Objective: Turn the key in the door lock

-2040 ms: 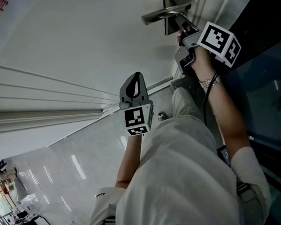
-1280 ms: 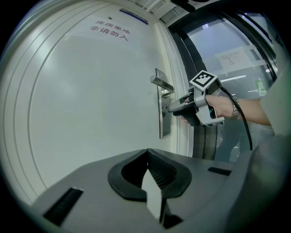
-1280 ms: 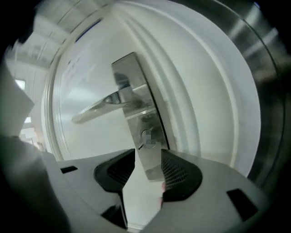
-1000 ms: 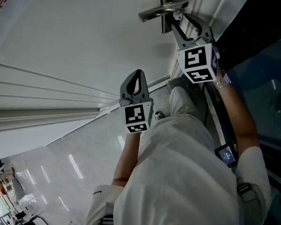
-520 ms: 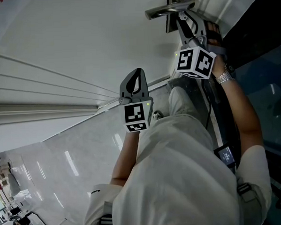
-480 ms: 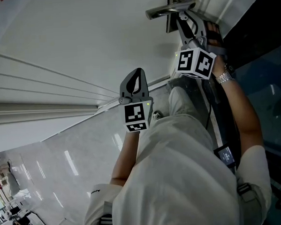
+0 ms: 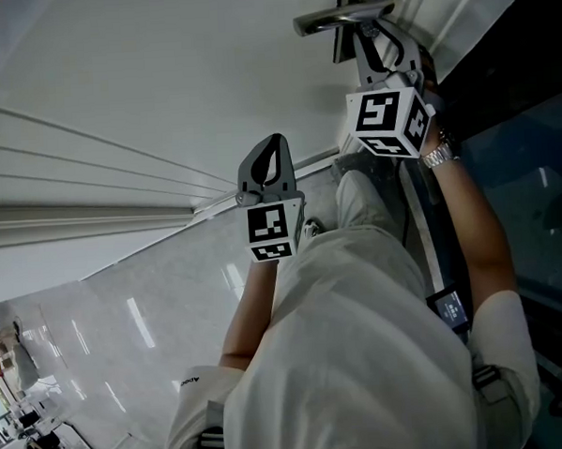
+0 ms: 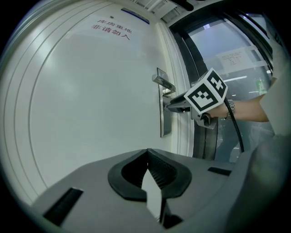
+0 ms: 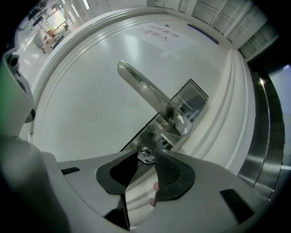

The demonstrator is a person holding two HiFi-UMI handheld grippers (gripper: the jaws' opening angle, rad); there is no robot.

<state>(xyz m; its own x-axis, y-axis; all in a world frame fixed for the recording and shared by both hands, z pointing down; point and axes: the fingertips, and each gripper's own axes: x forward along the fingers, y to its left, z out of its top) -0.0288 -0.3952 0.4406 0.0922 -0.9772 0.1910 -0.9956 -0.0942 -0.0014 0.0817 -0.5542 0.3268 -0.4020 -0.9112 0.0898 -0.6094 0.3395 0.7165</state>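
Observation:
My right gripper point(image 7: 365, 34) points at the lock plate point(image 9: 193, 98) just under the silver door handle point(image 7: 331, 19) on the white door. A small silver key point(image 9: 145, 156) sticks out of the lock, and the jaw tips pinch its head. These jaws have just been closing, with the key between them. From the left gripper view, the right gripper point(image 8: 168, 105) reaches level to the plate point(image 8: 163, 116). My left gripper point(image 7: 267, 163) hangs lower and further left, away from the door. It is shut and holds nothing point(image 8: 148, 152).
The door point(image 8: 91, 100) carries a red-lettered sign point(image 8: 111, 31) near its top. To the right of the door runs a dark frame with a glass panel point(image 8: 236, 59). Pale trousers point(image 7: 362, 337) fill the lower middle, above a glossy floor point(image 7: 127, 339).
The right gripper has rolled at the lock, so its marker cube shows different faces, and its jaws have narrowed onto the key. The left gripper has stayed put.

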